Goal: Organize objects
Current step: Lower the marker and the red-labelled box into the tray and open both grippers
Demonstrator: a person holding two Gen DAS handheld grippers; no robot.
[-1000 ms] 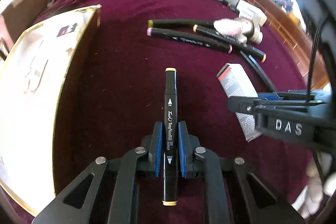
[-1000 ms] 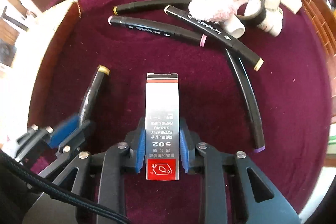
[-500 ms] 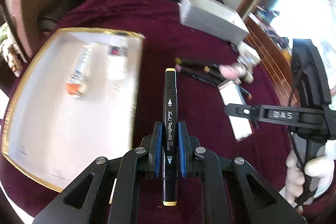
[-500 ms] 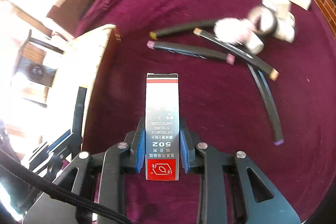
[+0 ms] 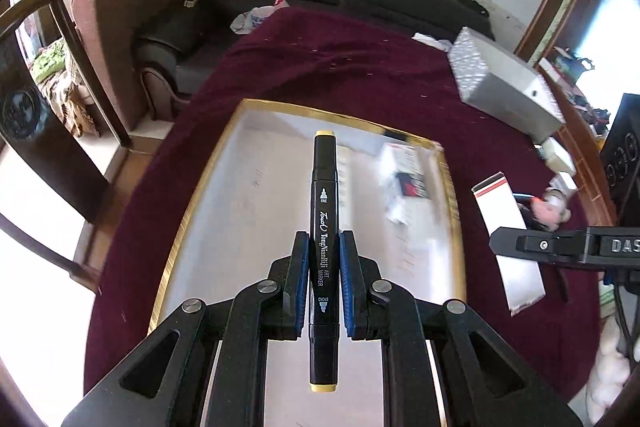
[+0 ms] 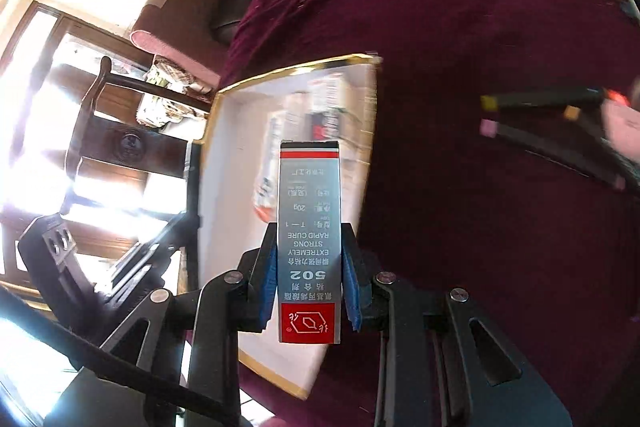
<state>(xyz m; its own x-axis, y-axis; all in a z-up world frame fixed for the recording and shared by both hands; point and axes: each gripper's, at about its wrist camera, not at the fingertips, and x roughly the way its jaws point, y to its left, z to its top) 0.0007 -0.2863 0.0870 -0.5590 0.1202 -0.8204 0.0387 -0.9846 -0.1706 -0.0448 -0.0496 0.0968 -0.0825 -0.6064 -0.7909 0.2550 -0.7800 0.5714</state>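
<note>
Claws first: my left claw [image 5: 324, 279] is clenched on a black art marker [image 5: 324, 227], pads gripping the barrel a little below its middle, the yellow-capped tip running out toward twelve o'clock. My right claw [image 6: 310, 267] is grasping a small grey-and-red 502 glue carton [image 6: 309, 239] by its long side walls, about a third of it sticking back behind the pads.

I judge the marker light, stiff and smooth, so it could slide lengthwise if I ease off; the mid-barrel hold keeps it balanced. The carton looks light and thin-walled, likely to dent under a hard squeeze, so its long flat sides are the right faces.

Beyond the left claw sits a gold-rimmed white tray [image 5: 188, 223] on the maroon-covered worktop [image 5: 320, 67], already holding blurred items. From the right wrist, that tray lies from ten to twelve o'clock, with more markers [image 6: 552, 99] at two o'clock.

A second ago both claws hung over the bare maroon cloth beside the loose markers, tray off at nine o'clock. Now both hover over or at the tray, grips unchanged.
</note>
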